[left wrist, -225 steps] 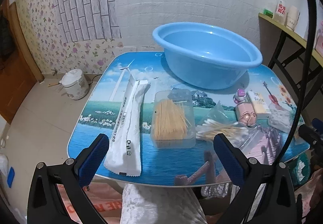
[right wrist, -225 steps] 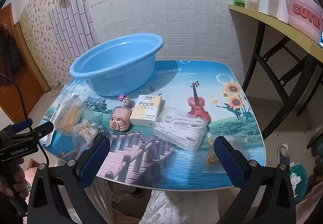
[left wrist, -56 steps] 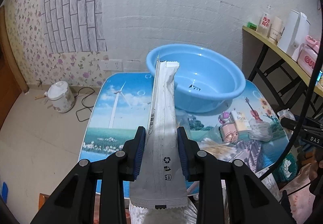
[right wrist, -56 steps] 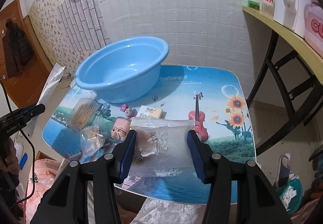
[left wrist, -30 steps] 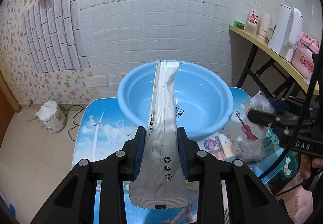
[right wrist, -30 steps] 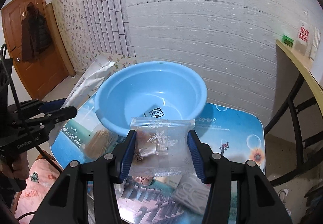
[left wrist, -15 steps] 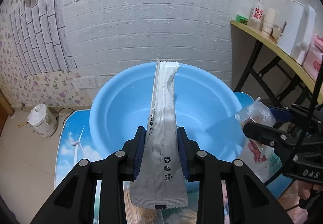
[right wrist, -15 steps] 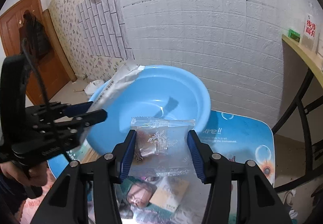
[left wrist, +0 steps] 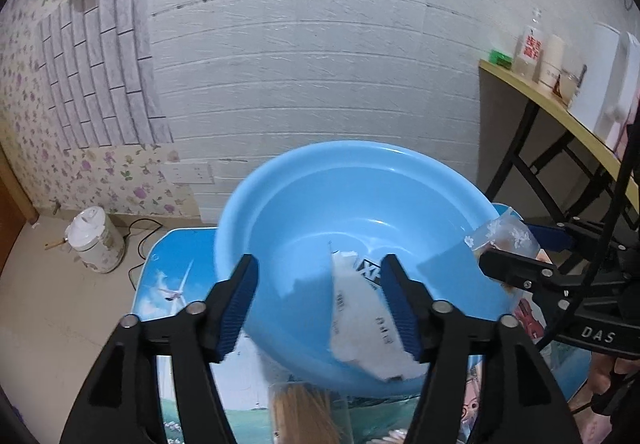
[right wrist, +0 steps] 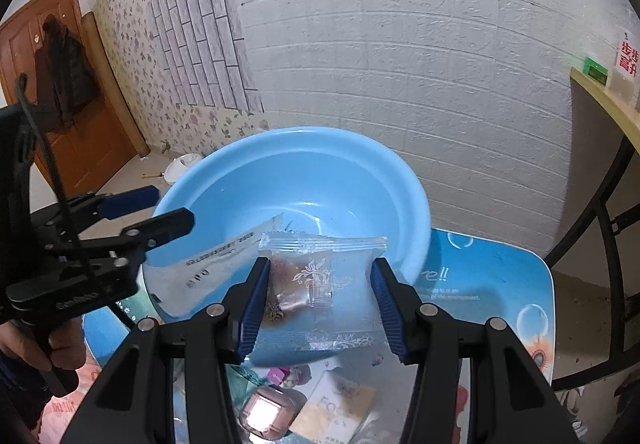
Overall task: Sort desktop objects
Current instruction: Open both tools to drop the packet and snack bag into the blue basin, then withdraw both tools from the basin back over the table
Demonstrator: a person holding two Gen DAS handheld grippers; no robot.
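Our left gripper [left wrist: 318,302] has just been opening, jaws apart, and the white packet [left wrist: 366,324] may snag on the blue basin [left wrist: 304,204] rim; our right gripper [right wrist: 320,302], clamped on 1 clear sachet [right wrist: 320,276], could release too early

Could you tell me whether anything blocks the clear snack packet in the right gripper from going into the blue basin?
Nothing visible does. The clear snack packet, clamped in the right gripper, hangs at the blue basin's near rim. The white packet dropping from the left gripper, whose jaws have just been opening, lies to one side.
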